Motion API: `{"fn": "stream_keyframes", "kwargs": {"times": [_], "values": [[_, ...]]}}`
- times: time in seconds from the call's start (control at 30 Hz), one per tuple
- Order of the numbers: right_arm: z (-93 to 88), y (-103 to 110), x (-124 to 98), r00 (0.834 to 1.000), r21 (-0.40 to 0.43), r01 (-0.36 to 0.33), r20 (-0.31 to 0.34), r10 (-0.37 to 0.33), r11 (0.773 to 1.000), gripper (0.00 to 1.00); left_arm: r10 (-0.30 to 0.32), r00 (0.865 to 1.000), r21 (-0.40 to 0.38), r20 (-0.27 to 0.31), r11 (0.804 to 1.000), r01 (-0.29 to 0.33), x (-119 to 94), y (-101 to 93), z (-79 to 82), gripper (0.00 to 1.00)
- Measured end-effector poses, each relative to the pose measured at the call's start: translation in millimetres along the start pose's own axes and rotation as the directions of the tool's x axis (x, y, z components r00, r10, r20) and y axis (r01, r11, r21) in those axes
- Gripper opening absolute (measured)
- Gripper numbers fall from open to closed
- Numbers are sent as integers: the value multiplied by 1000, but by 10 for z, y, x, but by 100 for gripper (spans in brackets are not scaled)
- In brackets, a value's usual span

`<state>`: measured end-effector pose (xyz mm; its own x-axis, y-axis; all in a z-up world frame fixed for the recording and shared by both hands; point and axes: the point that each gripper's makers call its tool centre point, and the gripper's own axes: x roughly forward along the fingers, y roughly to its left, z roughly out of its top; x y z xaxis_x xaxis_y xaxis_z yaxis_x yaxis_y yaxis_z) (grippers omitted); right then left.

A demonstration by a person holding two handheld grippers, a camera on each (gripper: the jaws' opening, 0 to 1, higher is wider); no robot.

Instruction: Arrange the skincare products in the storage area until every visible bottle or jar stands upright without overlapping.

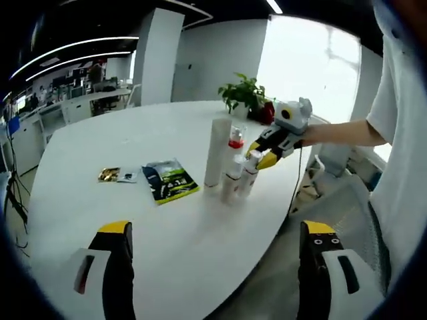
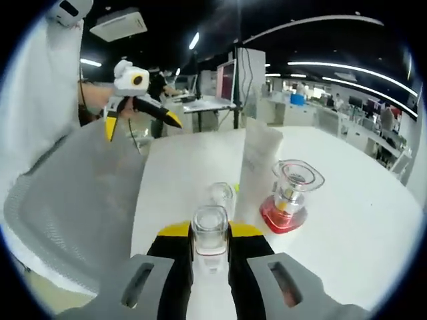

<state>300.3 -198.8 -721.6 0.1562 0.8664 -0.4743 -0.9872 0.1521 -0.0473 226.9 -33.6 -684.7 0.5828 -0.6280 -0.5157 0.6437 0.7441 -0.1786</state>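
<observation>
Several skincare products stand upright in a cluster near the white table's (image 1: 133,133) edge: a tall white tube (image 1: 217,152), a red-based bottle (image 1: 236,139) with a clear cap, and two small white bottles (image 1: 231,183) with clear caps. My right gripper (image 1: 259,155) is shut on the cap of the nearer small bottle (image 1: 249,177). In the right gripper view that capped bottle (image 2: 210,235) sits between my right gripper's (image 2: 210,248) yellow-tipped jaws, with the other small bottle (image 2: 221,194), the tube (image 2: 259,167) and the red-based bottle (image 2: 291,197) behind. My left gripper (image 1: 217,267) is open, held back from the table; it appears again as the left gripper (image 2: 141,125) at the upper left.
A green sachet (image 1: 170,180) and a small gold packet (image 1: 110,175) lie flat left of the cluster. A potted plant (image 1: 243,93) stands at the far edge. A grey chair (image 2: 80,193) sits beside the table. A person's arm and white shirt are at the right.
</observation>
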Motion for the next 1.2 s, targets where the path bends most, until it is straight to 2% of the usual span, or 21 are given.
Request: {"fn": "stream_keyframes", "kwargs": {"times": [0.2,0.5,1.2], "values": [[-9,-27,75,1000,8,-19,18,19,1000,18,22,1000,-3,-13,1000,-22,-15,101,-20,97],[-2,-92,139,998,7,-52,37,52,999,18,25,999,-7,-26,1000,-26,30,136,-37,97],[16,-89,131,998,41,-51,37,49,998,20,9,999,-3,-43,1000,-9,104,129,-71,96]]}}
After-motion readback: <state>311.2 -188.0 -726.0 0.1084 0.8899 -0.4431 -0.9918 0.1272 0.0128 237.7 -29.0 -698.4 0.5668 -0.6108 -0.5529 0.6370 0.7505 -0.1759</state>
